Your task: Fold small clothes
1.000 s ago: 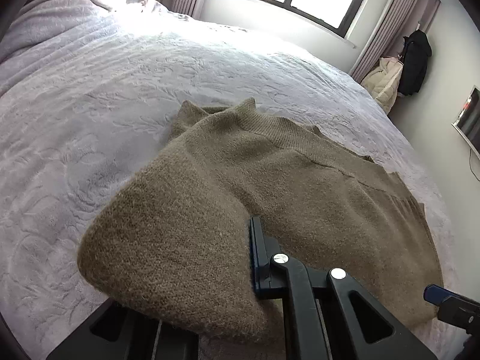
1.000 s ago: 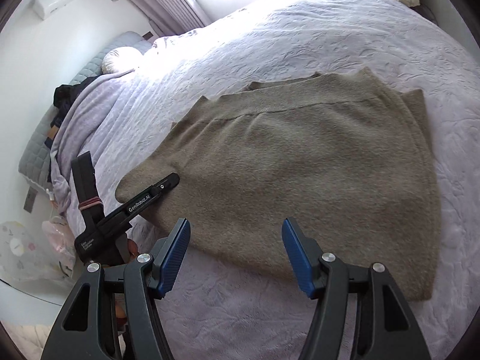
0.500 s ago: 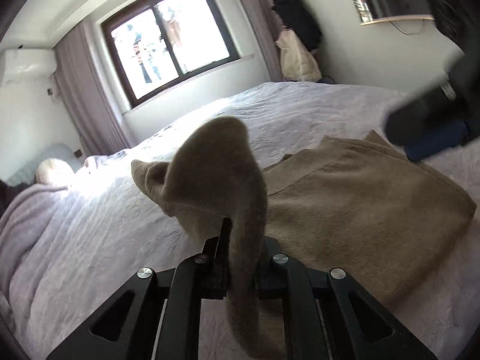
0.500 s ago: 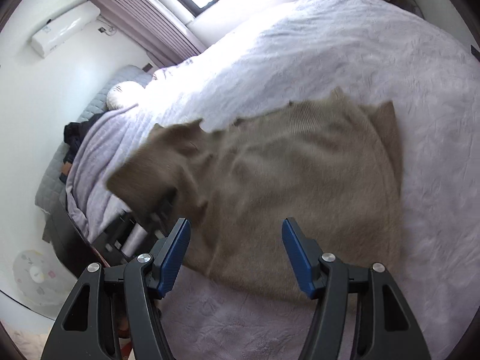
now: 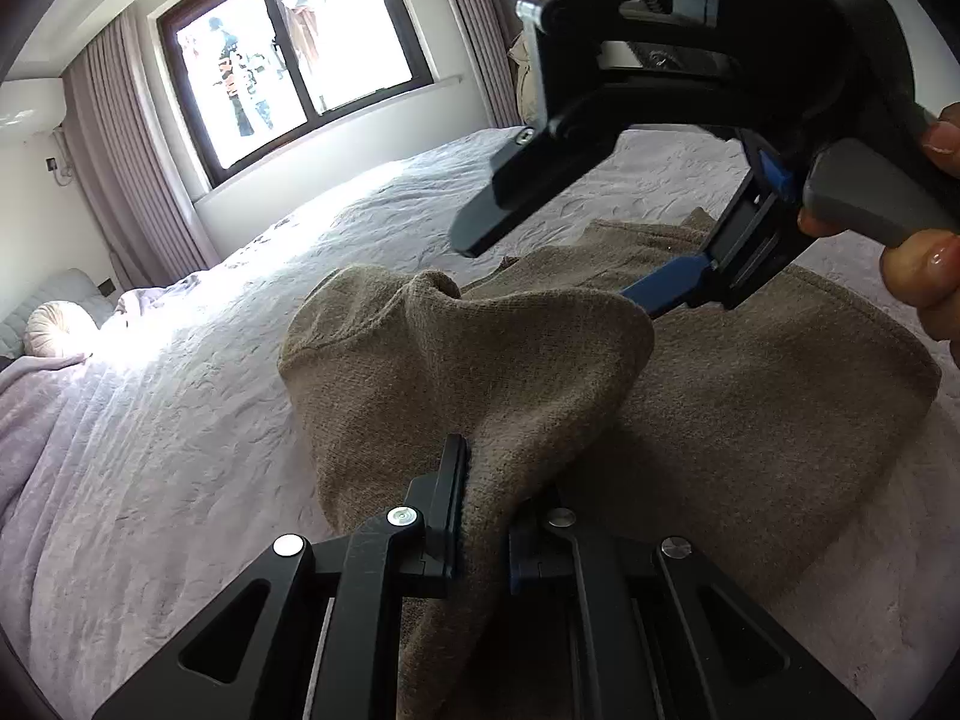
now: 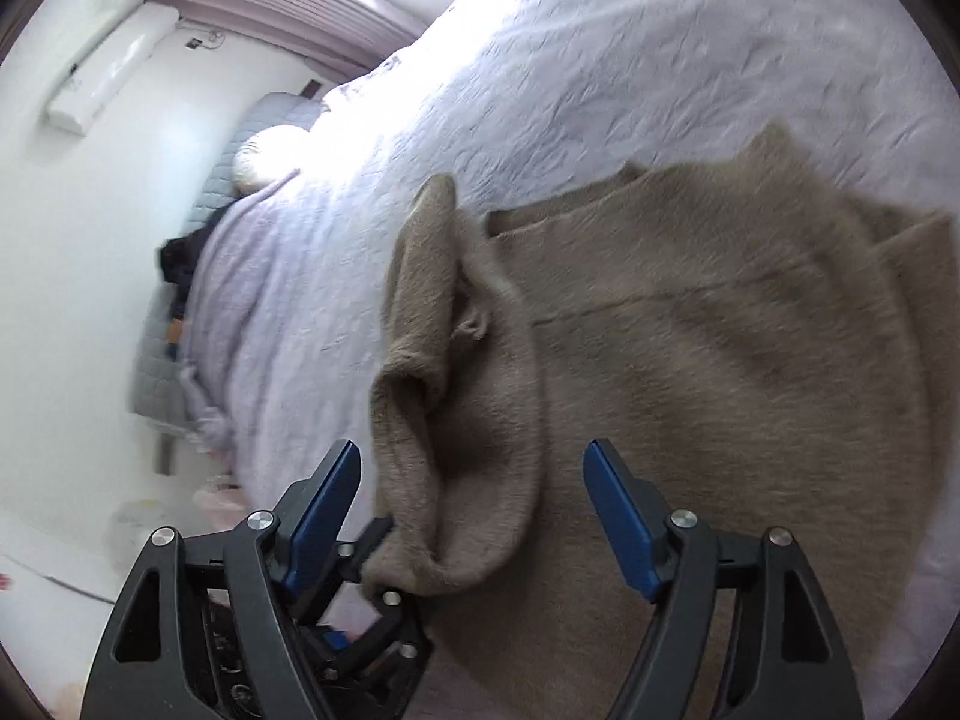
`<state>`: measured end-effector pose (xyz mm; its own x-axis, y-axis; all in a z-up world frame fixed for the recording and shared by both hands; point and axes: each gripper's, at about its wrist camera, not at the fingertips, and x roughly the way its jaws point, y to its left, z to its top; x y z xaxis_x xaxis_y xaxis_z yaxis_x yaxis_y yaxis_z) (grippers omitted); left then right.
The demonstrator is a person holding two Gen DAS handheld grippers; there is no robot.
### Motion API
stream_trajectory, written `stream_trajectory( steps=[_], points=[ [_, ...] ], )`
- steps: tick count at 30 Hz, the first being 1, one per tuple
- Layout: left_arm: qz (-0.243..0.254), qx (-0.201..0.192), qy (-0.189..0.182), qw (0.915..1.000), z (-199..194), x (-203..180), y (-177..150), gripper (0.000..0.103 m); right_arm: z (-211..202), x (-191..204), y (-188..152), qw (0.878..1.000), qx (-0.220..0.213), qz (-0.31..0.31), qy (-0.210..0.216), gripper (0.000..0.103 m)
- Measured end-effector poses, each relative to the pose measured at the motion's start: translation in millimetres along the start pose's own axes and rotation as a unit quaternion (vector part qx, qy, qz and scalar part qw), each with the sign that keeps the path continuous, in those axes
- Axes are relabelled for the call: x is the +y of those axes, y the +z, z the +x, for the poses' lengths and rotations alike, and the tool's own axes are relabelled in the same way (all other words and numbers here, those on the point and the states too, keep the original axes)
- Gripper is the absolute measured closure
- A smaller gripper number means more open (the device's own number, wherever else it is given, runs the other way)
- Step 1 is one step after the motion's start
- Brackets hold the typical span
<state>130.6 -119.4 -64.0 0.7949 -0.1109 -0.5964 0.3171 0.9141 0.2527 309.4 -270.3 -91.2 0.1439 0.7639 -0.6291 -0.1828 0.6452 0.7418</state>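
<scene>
A brown knitted sweater (image 5: 750,408) lies spread on the bed. My left gripper (image 5: 483,480) is shut on its sleeve (image 5: 480,360), which it holds up in a hump over the sweater's body. The right gripper (image 5: 558,270) hovers just beyond that hump, gripped by a person's hand (image 5: 924,252). In the right wrist view the right gripper (image 6: 474,456) has its jaws opening wide. The raised sleeve (image 6: 456,420) stands between the blue pads (image 6: 618,510), which do not touch it. The left gripper (image 6: 384,564) shows below it, clamped on the sleeve's end.
A lilac quilted bedspread (image 5: 180,420) covers the wide bed around the sweater. A round pillow (image 5: 57,327) and dark clothes (image 6: 180,258) lie at the bed's head. A window (image 5: 288,60) with curtains is behind, and an air conditioner (image 6: 108,72) hangs on the wall.
The left gripper has lifted the sleeve off the bed and rolled upright with it. The right gripper has swung in over the raised sleeve, and its jaws stand wider.
</scene>
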Motion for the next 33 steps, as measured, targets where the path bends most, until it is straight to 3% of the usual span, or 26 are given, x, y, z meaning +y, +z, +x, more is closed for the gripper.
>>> stream_trajectory(
  steps=[2, 7, 11, 14, 15, 16, 17, 18, 27, 33],
  points=[
    [-0.003, -0.001, -0.002, 1.0, 0, 0, 1, 0.091, 14, -1, 5, 1.0, 0.014, -0.008, 0.016, 0.02],
    [-0.01, -0.001, -0.01, 0.9999, 0, -1, 0, 0.091, 46, -5, 36, 0.999, 0.028, -0.023, 0.001, 0.016],
    [-0.02, -0.001, -0.016, 0.9997, 1, 0, 0, 0.091, 67, 0, 49, 0.997, 0.056, -0.022, 0.051, 0.015],
    [-0.025, 0.003, -0.021, 0.9995, 4, 3, 0, 0.091, 81, 6, 52, 0.997, 0.068, -0.025, 0.036, 0.015],
    [-0.025, 0.003, -0.021, 0.9994, 3, 2, 0, 0.091, 84, 7, 52, 0.997, 0.067, -0.028, 0.024, 0.02],
    [-0.025, 0.003, -0.019, 0.9995, 2, 2, 1, 0.091, 85, 9, 50, 0.997, 0.069, -0.033, 0.013, 0.05],
    [-0.024, 0.005, -0.021, 0.9995, 2, 2, 2, 0.091, 87, 10, 49, 0.997, 0.074, -0.035, 0.0, 0.073],
    [-0.024, 0.006, -0.021, 0.9995, 0, 1, 3, 0.091, 85, 13, 46, 0.997, 0.065, -0.037, -0.012, 0.075],
    [-0.011, -0.032, -0.05, 0.9982, -32, -15, 41, 0.091, 7, 48, 27, 0.995, -0.027, -0.085, 0.034, 0.076],
    [0.045, -0.049, -0.086, 0.9941, -46, -74, 58, 0.091, -76, 9, -2, 0.993, -0.099, -0.058, 0.031, 0.076]
  ],
)
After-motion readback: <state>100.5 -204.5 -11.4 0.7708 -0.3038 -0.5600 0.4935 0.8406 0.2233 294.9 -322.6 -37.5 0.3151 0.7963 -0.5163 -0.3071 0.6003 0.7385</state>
